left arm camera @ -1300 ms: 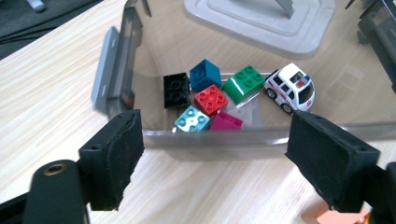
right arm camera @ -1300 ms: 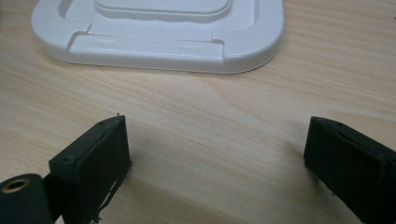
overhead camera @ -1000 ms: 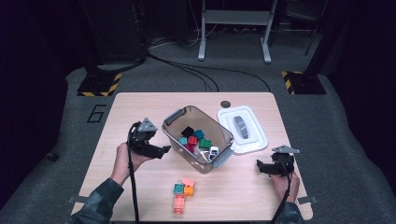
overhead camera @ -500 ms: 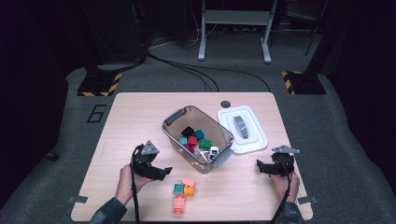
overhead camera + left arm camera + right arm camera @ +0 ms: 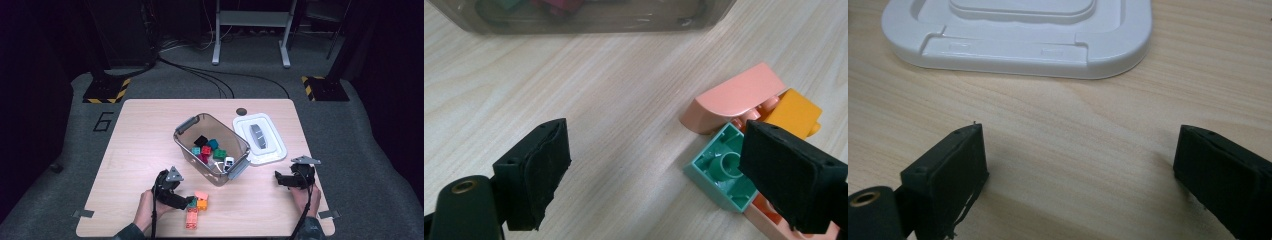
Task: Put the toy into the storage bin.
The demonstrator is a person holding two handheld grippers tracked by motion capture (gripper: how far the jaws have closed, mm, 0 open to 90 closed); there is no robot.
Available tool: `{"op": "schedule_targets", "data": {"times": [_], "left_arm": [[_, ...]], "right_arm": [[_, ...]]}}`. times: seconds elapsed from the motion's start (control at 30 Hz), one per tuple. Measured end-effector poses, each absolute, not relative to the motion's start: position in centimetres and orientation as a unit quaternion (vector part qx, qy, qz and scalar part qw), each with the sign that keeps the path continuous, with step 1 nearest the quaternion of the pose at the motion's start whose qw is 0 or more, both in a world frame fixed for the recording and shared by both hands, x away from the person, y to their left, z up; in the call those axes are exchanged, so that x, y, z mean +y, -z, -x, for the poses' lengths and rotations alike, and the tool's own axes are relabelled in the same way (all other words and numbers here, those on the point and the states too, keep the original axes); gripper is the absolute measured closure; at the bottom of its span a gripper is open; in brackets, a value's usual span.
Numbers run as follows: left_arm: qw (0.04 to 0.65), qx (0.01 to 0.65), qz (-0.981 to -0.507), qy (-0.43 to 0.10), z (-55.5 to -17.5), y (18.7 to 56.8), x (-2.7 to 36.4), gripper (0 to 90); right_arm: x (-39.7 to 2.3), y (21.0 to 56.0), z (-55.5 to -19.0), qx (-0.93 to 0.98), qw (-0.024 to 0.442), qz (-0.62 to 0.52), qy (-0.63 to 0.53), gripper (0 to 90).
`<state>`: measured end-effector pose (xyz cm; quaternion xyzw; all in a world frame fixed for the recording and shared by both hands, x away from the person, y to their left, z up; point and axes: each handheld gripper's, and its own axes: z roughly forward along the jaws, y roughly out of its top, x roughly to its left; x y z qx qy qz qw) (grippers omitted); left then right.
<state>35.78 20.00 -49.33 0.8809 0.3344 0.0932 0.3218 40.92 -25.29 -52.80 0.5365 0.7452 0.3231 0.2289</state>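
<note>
— Where do we have our left tongs [image 5: 189,202]?
— Low over the tabletop [image 5: 140,130], at the near edge, right beside the small cluster of toy bricks [image 5: 196,210]. Our jaws stand wide with bare wood between them; nothing is gripped. In the left gripper view one black pad [image 5: 791,177] covers part of the green brick [image 5: 719,172], which lies hollow side up; whether it touches the brick we cannot tell.
— And the other bricks in that cluster?
— The pink rounded brick [image 5: 736,97] lies just beyond the green one, with the orange brick [image 5: 794,112] touching it, and a salmon brick [image 5: 192,218] nearest us.
— The bin?
— The clear plastic bin [image 5: 186,145] sits mid-table, just past the cluster, with more coloured bricks inside. Its white lid [image 5: 267,150] lies beside it.
— Our right tongs [image 5: 278,179]?
— Near the right edge, jaws wide and empty, pointing at the lid's near rim but well short of it.
</note>
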Motion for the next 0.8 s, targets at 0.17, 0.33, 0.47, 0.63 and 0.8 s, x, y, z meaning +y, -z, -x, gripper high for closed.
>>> {"op": "schedule_targets", "data": {"times": [0.17, 0.33, 0.47, 0.63, 0.8], "left_arm": [[0.31, 0.336, -0.883, -0.101, -36.1, 49.5, 20.2, 14.4], [0.299, 0.342, -0.885, -0.104, -36.4, 49.9, 20.8, 14.8], [0.297, 0.343, -0.884, -0.113, -36.5, 49.8, 21.0, 14.9], [0.284, 0.344, -0.886, -0.128, -37.1, 49.7, 21.5, 15.2], [0.275, 0.36, -0.881, -0.136, -38.0, 49.4, 22.6, 15.4]], "right_arm": [[-25.3, 52.8, -40.9, 0.745, 0.229, -0.537, -0.323, 6.1], [-25.3, 52.8, -40.9, 0.745, 0.229, -0.537, -0.323, 6.1], [-25.3, 52.8, -40.9, 0.745, 0.229, -0.537, -0.323, 6.1], [-25.3, 52.8, -40.9, 0.745, 0.229, -0.537, -0.323, 6.1], [-25.3, 52.8, -40.9, 0.745, 0.229, -0.537, -0.323, 6.1]]}}
